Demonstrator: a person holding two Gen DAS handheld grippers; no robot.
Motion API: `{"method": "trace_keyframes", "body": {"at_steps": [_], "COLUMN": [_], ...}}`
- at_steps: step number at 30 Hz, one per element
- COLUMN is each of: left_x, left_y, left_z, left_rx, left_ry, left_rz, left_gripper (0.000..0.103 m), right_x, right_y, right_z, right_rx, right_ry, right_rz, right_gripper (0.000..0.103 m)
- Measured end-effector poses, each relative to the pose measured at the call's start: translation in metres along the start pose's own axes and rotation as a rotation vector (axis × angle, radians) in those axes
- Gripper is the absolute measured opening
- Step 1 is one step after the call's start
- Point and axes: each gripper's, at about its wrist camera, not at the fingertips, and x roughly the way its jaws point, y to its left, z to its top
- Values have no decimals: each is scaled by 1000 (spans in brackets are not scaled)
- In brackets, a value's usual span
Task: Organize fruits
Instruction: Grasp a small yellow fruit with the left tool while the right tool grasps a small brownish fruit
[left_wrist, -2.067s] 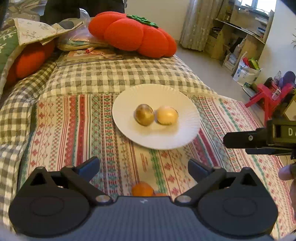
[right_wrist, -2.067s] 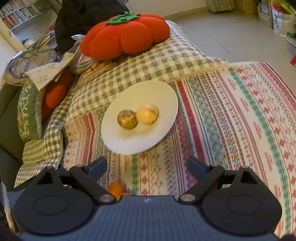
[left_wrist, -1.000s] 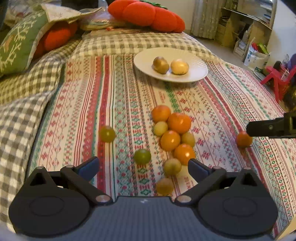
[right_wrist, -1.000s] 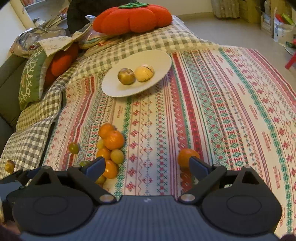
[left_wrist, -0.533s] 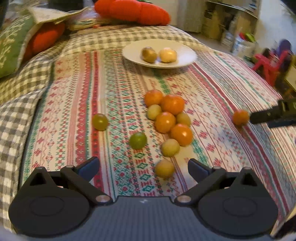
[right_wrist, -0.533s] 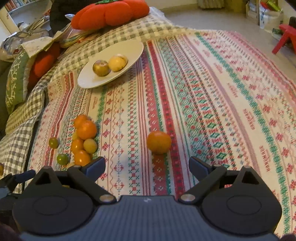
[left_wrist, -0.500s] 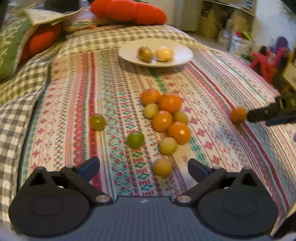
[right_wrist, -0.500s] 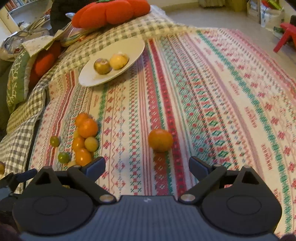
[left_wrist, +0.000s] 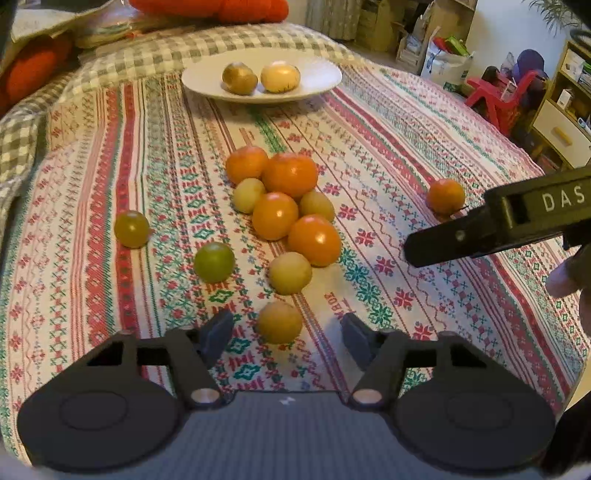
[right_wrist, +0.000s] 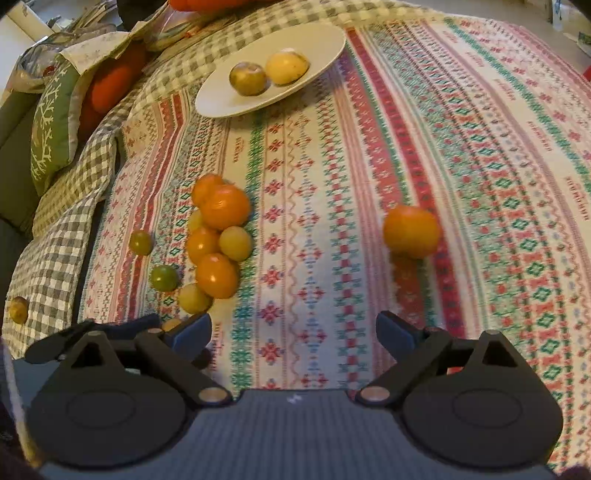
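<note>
A: Background stuff?
B: Striped patterned blanket (left_wrist: 388, 122), gray checked blanket (right_wrist: 66, 236) beyond it and down the left side. Green embroidered cushion (right_wrist: 50, 129) far left, orange pumpkin-shaped pillow (left_wrist: 207, 9) behind.
A: Room side?
B: Red plastic chair (left_wrist: 495, 99), white bag (left_wrist: 445, 61), shelving with boxes (left_wrist: 565, 107).
</note>
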Motion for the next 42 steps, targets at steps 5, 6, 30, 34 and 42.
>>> {"method": "trace_keyframes", "body": {"at_steps": [5,6,30,34,42], "left_x": [2,2,-19,-19,-19], "left_y": [2,3,37,40,40], "left_z": [2,3,-11,-11,-11], "left_rx": [-37,-47,-119,-130,-124], "left_ry": [4,6,41,39,42], "left_rz": [-1,-3,31,27,29], "left_gripper": [22,15,3,3,3], "right_x": [12,14,51,52,51], "right_y": [16,20,68,69,73], "right_z": [0,0,10,10,9], "right_rx": [-31,-35,41,47,23], "right_ry": [36,40,75,67,36], "right_rz": [10,13,84,79,32], "right_gripper": [92,91,53,47,36]}}
